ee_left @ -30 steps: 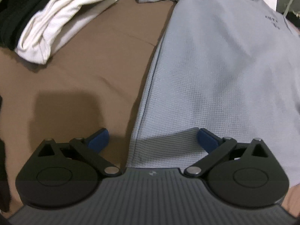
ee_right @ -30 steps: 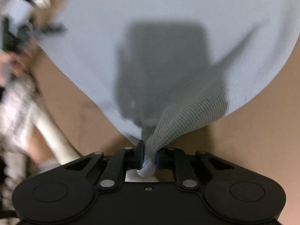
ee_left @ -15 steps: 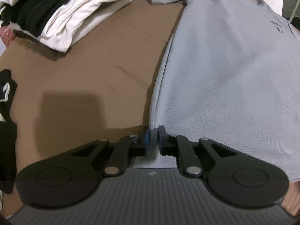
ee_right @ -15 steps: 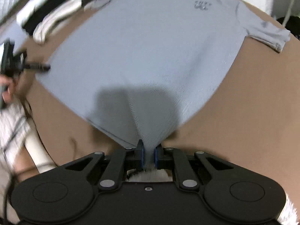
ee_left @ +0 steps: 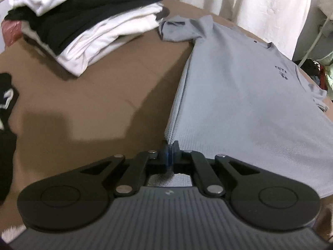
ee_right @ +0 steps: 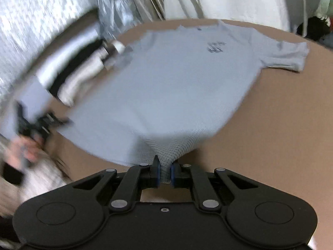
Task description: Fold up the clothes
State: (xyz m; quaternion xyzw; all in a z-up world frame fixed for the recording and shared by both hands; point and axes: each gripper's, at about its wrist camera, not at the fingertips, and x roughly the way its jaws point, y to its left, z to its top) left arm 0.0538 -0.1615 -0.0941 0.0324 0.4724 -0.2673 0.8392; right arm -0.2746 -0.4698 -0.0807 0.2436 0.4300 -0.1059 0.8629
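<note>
one grey t-shirt (ee_left: 239,95) lies chest-up on the brown tabletop (ee_left: 93,95), with one small dark print (ee_left: 281,71) on its chest. its long axis runs from the hem, nearest both cameras, away to the collar at the far end of the tabletop, so the neck points away from the two grippers. two short sleeves show: one (ee_left: 177,29) beside the stack of folded clothes (ee_left: 87,25), the other (ee_right: 289,57) spread out on the opposite side.

one stack of folded clothes sits on the tabletop to the shirt's left, made of white and black layers; the exact number of garments is hard to tell. one more black garment (ee_left: 6,129) lies at the tabletop's left edge, only partly in view.

the left gripper (ee_left: 169,156) has its jaws pressed together on the shirt's left hem corner, the fabric edge pinched between the blue pads. the right gripper (ee_right: 165,171) pinches a bunched fold of the hem at the right corner, cloth gathered up between its pads. in the right wrist view the left gripper shows blurred in a hand (ee_right: 25,152), at the shirt's far hem corner.
</note>
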